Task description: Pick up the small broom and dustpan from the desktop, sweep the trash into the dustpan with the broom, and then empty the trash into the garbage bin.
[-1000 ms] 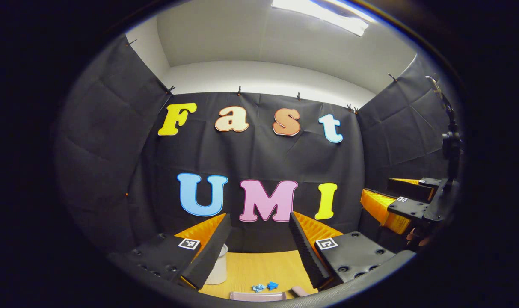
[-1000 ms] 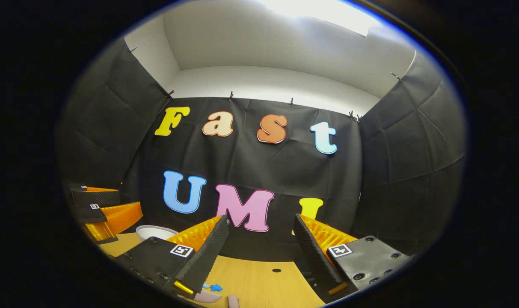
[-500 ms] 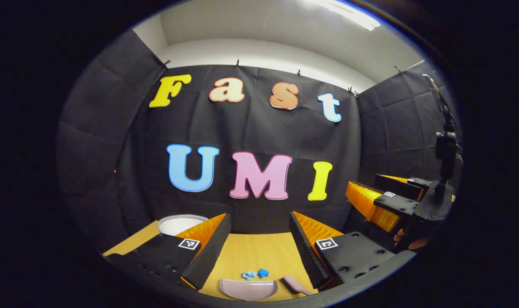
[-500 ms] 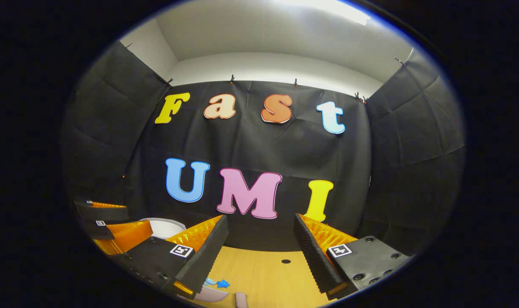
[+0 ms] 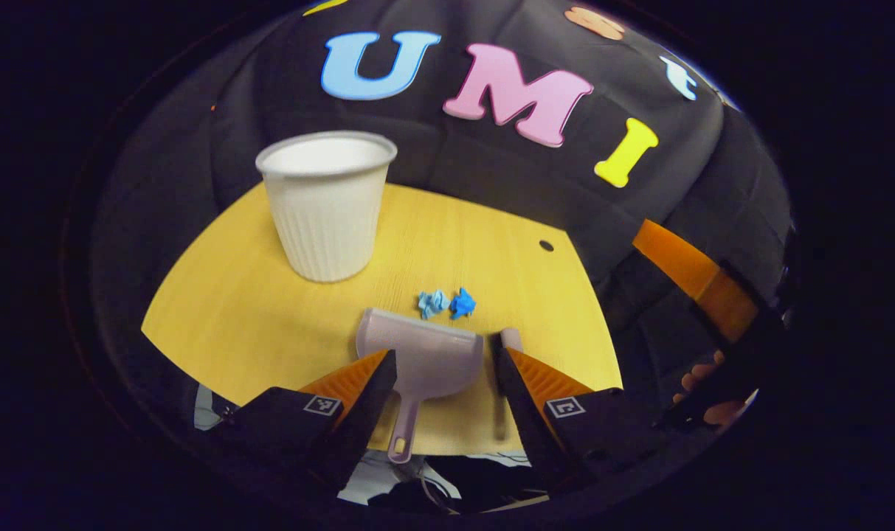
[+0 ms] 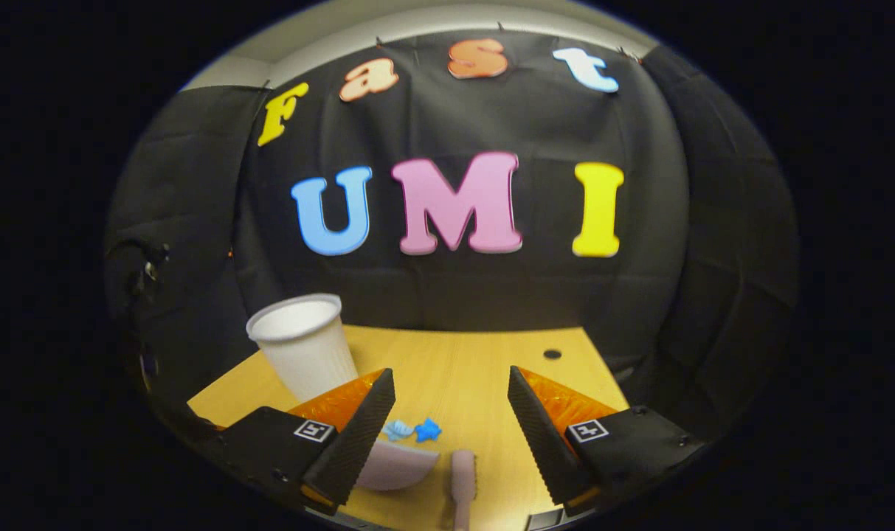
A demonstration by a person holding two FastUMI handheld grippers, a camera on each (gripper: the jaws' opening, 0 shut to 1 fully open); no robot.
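Left claw (image 5: 443,369) and right claw (image 6: 451,402) both spread wide, tilted downward, nothing between their fingers.

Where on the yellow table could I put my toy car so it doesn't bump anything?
Bare table lies left of the cup and dustpan, and right toward the small hole. It's crowded mid-front: blue scraps, dustpan and broom sit close together.

Both cameras are tipping downward, so the desk (image 5: 233,310) is filling more of each view. The left tool (image 5: 443,383) is dropping toward the dustpan (image 5: 425,354), its handle now lying between the spread fingers. The right tool (image 6: 451,424) is lowering toward the broom (image 6: 463,479).
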